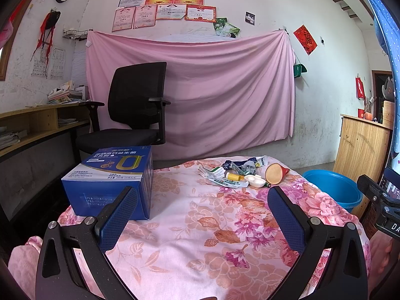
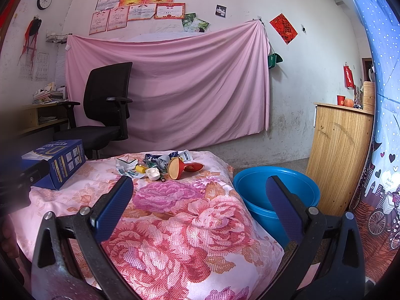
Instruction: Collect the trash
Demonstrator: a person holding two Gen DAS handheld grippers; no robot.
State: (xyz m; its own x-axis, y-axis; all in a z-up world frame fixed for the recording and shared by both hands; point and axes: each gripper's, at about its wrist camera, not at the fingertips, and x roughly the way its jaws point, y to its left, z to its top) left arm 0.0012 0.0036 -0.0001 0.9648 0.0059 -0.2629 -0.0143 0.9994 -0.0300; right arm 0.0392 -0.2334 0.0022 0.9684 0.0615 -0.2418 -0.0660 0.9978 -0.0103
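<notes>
Now both grippers, left gripper [image 1: 202, 212] and right gripper [image 2: 198, 200], hover with fingers wide and empty; trash pile [image 2: 160, 166] sits at twelve o'clock on the floral cloth [image 2: 175, 215], blue basin [image 2: 277, 192] at two o'clock.

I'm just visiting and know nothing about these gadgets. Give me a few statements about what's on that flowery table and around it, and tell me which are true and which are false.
1. The blue box stands on the floral cloth. True.
2. The trash pile already lies inside the blue basin. False: it lies on the cloth at the far end of the table; no trash shows in the basin.
3. The left gripper has its jaws spread with nothing between them. True.
4. The right gripper is clamped on the yellow bottle. False: its jaws are open and empty; the bottle lies in the pile.
5. The office chair is red. False: it is black.
</notes>
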